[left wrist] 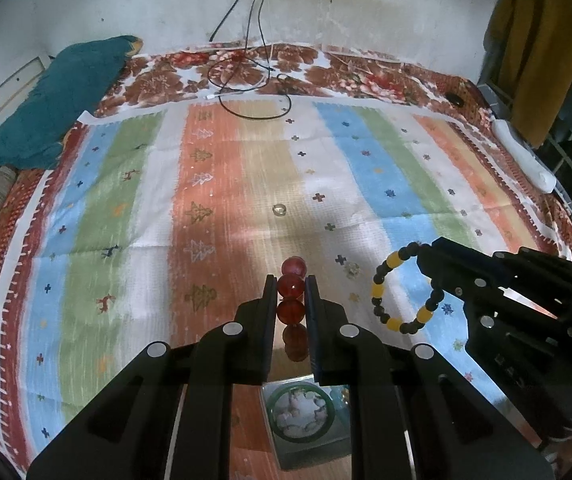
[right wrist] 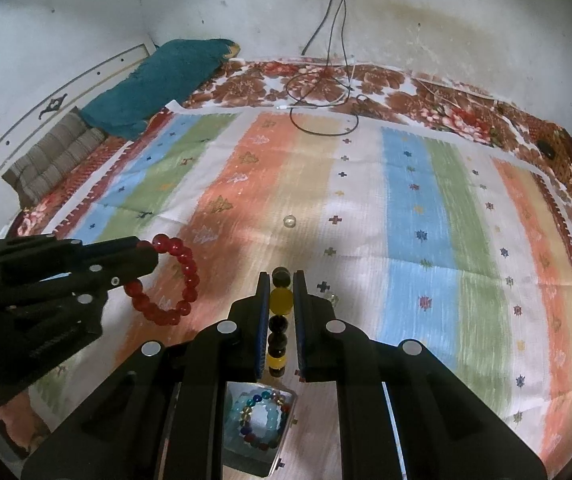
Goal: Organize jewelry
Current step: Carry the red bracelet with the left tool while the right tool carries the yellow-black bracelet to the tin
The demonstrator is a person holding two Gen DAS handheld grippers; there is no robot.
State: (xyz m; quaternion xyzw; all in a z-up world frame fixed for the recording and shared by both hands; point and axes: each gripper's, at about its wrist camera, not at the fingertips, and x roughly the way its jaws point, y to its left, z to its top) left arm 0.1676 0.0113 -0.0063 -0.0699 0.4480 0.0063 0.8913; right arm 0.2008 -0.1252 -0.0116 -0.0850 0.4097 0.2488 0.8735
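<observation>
My left gripper (left wrist: pixel 291 286) is shut on a red bead bracelet (left wrist: pixel 293 307), held edge-on above the striped cloth; the same bracelet (right wrist: pixel 182 284) shows as a ring in the right wrist view, hanging from the left gripper (right wrist: pixel 148 258). My right gripper (right wrist: pixel 282 286) is shut on a yellow and black bead bracelet (right wrist: pixel 280 300), which also shows in the left wrist view (left wrist: pixel 385 280) held by the right gripper (left wrist: pixel 425 256). Below the left gripper a clear box holds a green bangle (left wrist: pixel 299 414). Below the right gripper a clear box holds a multicoloured bead bracelet (right wrist: pixel 262 420).
A small clear ring (left wrist: pixel 279 209) lies on the striped cloth (left wrist: pixel 365 168) ahead of both grippers. Black cables (left wrist: pixel 254 92) loop at the far edge. A teal cushion (left wrist: pixel 54 100) lies far left. A white roll (left wrist: pixel 525 156) sits at the right edge.
</observation>
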